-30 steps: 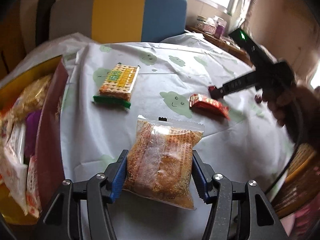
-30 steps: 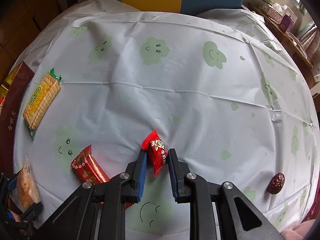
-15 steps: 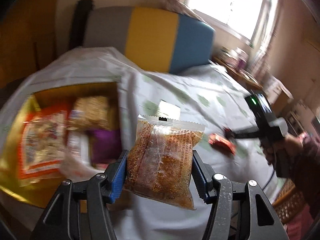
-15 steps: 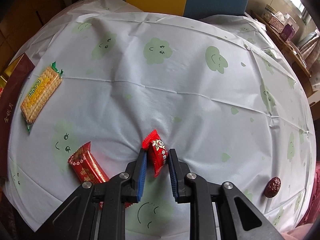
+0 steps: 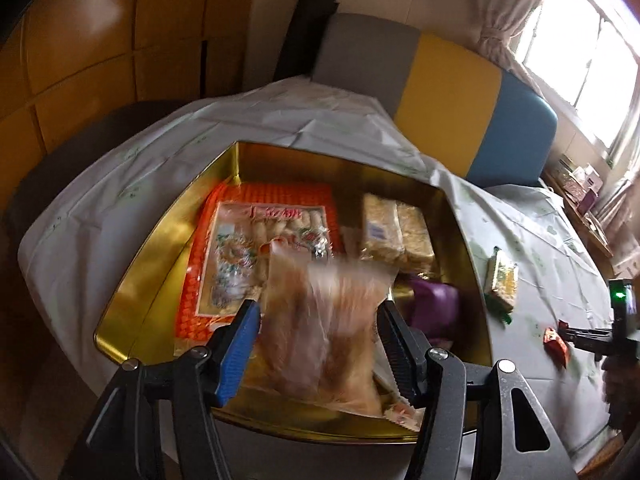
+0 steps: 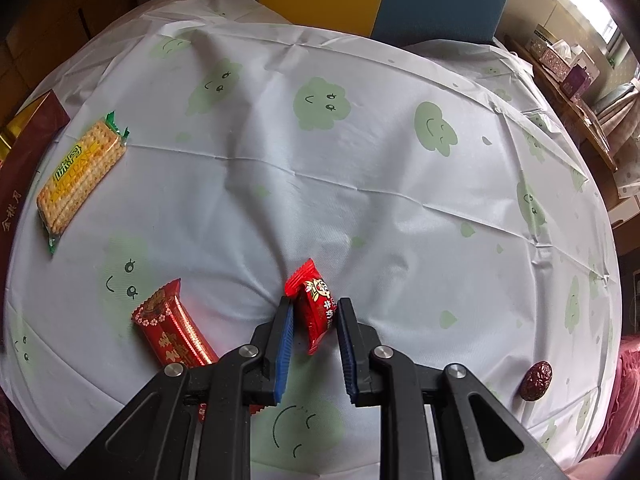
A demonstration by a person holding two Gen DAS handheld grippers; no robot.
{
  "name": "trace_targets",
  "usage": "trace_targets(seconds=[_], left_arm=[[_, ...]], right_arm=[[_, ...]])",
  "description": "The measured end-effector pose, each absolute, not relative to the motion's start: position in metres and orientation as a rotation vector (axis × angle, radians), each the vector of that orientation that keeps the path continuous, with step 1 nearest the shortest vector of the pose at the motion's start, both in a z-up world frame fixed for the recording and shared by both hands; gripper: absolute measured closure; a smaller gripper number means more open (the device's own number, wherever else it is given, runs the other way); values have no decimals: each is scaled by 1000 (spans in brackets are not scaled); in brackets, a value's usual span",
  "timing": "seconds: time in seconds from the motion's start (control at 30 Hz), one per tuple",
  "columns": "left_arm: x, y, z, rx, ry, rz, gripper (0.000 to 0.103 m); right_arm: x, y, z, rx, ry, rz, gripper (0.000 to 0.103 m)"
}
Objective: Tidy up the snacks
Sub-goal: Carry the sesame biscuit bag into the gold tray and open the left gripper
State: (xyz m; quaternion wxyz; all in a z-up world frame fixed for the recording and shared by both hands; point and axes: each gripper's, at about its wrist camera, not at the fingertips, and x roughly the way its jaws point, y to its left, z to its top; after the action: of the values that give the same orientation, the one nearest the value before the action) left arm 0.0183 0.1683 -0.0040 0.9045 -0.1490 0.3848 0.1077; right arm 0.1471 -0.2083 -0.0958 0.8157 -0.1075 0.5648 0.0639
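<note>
My left gripper (image 5: pixel 318 334) is over the gold snack box (image 5: pixel 168 236). Its jaws stand apart and the clear bag of brown crispy snack (image 5: pixel 320 328) is blurred between them, slipping down into the box. The box holds an orange cracker pack (image 5: pixel 256 256), pale rice cakes (image 5: pixel 396 232) and a purple packet (image 5: pixel 434 308). My right gripper (image 6: pixel 314 326) is low over the table, shut on a small red candy packet (image 6: pixel 316 308), and also shows in the left wrist view (image 5: pixel 560 330).
A long red wrapped bar (image 6: pixel 172 324), a green-edged cracker pack (image 6: pixel 78 172) and a dark red date (image 6: pixel 536 376) lie on the white cloth with green faces (image 6: pixel 360 160). The box's maroon wall (image 6: pixel 24 160) is at the left. A grey, yellow and blue chair back (image 5: pixel 440 92) stands behind.
My left gripper swung left from the table to over the gold box and opened, so the brown snack bag is dropping. My right gripper stayed shut on the red candy.
</note>
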Motion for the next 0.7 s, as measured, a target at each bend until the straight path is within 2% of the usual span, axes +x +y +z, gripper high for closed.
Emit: trace_targets(seconds=[0.2,0.7], left_arm=[[15,164,-13,-286,809,239,38],[14,124,5,-151,803,246,38]], right_arm=[[145,-207,-92,-232,1203,137,81],[147,-211,-88,-238,1202,139,82]])
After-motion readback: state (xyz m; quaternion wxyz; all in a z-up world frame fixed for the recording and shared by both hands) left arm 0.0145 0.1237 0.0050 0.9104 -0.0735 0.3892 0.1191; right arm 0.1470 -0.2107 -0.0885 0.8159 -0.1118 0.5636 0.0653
